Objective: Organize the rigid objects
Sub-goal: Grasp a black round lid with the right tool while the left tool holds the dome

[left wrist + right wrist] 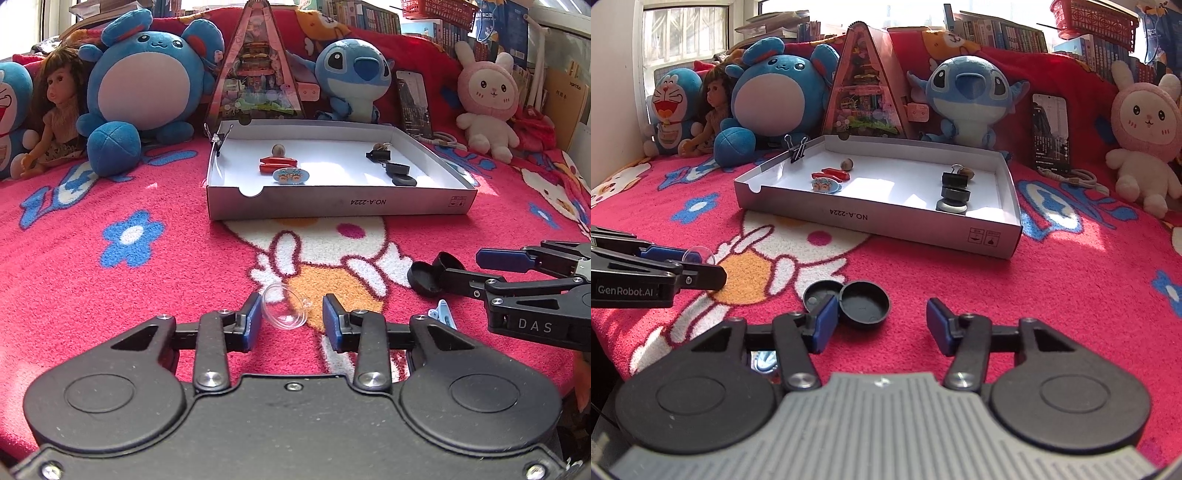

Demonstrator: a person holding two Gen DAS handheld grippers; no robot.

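the left tongs (291, 317) are spread wide around a clear suction cup (284, 306) lying on the pink blanket (129, 295), pads not gripping it. the right tongs (882, 325) are released too, straddling two black caps (864, 302) touching each other. beyond sits the white box lid (879, 221), holding clips and caps.

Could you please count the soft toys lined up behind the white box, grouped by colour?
Blue: 3 (cat, round mouse, big-eared alien)
Pink: 1 (rabbit)
Total: 4
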